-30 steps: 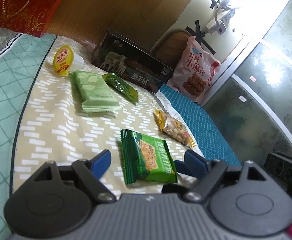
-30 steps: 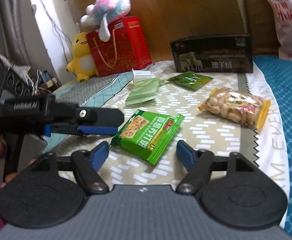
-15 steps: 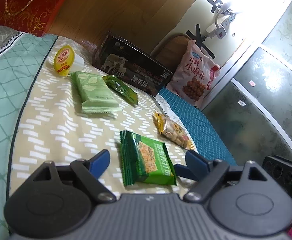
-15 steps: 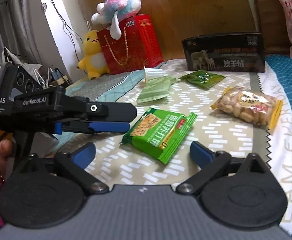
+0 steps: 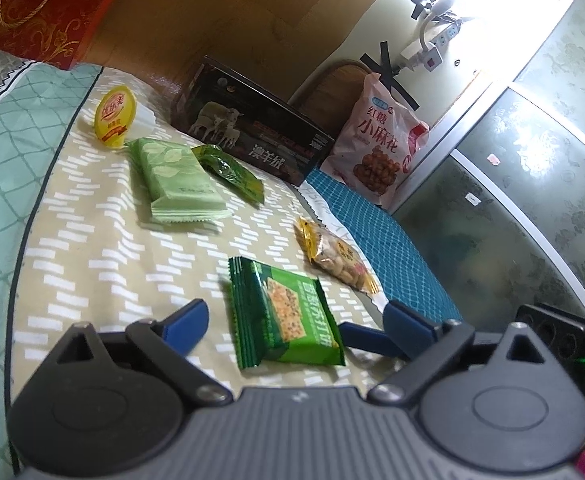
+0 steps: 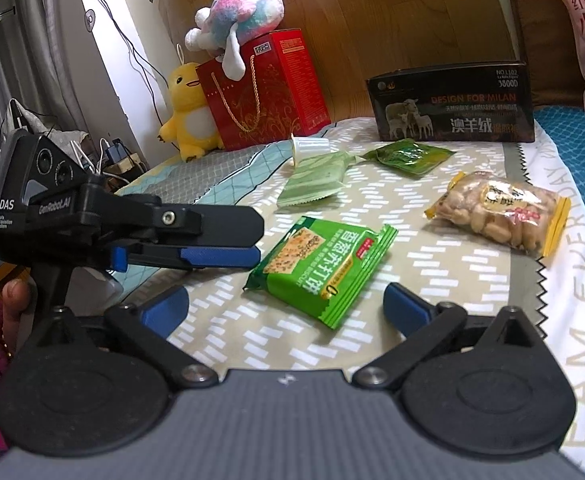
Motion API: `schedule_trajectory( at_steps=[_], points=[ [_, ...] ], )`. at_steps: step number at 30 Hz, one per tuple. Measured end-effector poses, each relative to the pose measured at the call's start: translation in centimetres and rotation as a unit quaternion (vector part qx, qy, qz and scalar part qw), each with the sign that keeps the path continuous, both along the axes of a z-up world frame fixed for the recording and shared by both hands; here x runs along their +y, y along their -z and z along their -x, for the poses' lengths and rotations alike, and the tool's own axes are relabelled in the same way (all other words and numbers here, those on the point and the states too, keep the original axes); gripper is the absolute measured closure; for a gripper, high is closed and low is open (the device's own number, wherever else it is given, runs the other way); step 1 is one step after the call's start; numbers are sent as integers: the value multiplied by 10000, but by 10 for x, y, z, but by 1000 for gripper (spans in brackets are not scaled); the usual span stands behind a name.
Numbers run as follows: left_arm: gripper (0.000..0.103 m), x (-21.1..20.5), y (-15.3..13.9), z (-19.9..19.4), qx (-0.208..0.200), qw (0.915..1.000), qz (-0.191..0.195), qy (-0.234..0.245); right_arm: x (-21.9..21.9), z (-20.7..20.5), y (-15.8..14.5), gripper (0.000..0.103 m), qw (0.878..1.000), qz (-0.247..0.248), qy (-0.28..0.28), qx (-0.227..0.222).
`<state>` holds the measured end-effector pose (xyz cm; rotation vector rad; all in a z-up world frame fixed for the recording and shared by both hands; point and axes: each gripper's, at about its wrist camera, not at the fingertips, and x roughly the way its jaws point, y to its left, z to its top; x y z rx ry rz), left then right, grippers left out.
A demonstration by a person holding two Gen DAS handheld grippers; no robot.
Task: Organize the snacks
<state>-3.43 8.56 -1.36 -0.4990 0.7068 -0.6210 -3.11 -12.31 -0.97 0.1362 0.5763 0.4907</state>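
Several snacks lie on the patterned bedspread [image 5: 92,264]. Nearest is a green biscuit pack [image 5: 288,312] [image 6: 324,268]. Beyond it are a yellow-edged peanut pack [image 5: 340,256] [image 6: 500,216], a pale green wafer pack [image 5: 176,180] [image 6: 316,184], a dark green pouch [image 5: 228,172] [image 6: 410,156] and a jelly cup [image 5: 116,116] [image 6: 310,146]. My left gripper [image 5: 296,322] [image 6: 256,240] hovers just short of the biscuit pack, its jaws opening and touching nothing. From the other side my right gripper [image 6: 288,306] faces the same pack, open and empty.
A black box [image 5: 252,136] [image 6: 452,108] stands against the wooden headboard, with a pink snack bag [image 5: 376,152] to its right. A red gift bag [image 6: 264,92] and plush toys [image 6: 188,120] sit at the far left. A teal quilt [image 6: 580,184] covers the right side.
The jaws of both grippers have spread wider. Neither hand has shifted, and the snacks lie where they were.
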Motion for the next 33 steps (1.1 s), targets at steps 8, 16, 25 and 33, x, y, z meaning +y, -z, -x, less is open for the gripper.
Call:
schedule_trajectory(
  at_steps=[8,16,25,33],
  points=[
    [0,-1,0,0,-57,9999,-48,82,-1,0,1,0,10000,-88,5,10],
    [0,-3,0,2,-93,9998,-137,83,-3,0,1,0,9999,-145,2,15],
    [0,-1,1,2,-87,9999,-91,83,-4,0,1,0,9998,-195,13,19],
    [0,-1,1,2,-103,9999,-109,83,-4,-1,1,0,9998,-219,17,19]
  ],
)
